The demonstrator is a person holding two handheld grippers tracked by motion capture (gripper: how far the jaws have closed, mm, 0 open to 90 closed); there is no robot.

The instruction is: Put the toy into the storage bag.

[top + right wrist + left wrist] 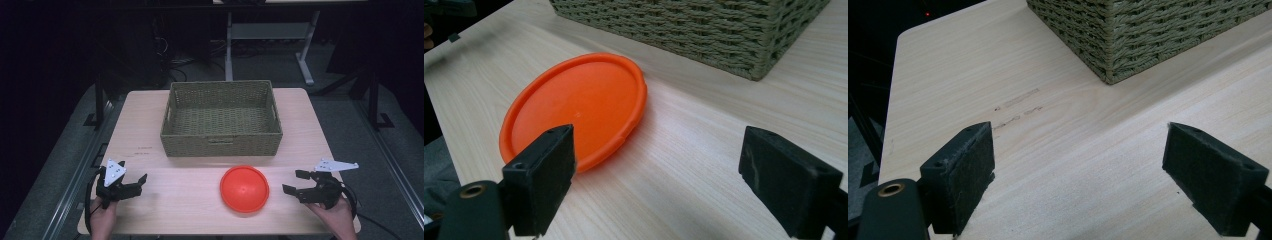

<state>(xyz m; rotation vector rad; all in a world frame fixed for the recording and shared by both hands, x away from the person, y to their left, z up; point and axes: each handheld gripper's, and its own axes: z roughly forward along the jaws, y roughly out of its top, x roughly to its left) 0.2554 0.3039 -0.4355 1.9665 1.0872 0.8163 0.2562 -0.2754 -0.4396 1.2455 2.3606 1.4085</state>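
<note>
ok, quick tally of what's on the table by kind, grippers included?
Woven basket: 1
Orange plate: 1
Handheld grippers: 2, left gripper and right gripper, both with jaws open
Total: 4

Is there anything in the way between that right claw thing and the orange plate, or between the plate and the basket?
Nothing visible. The right gripper is open, with bare table between it and the plate. The plate lies just in front of the basket, apart from it. The basket looks empty.
</note>
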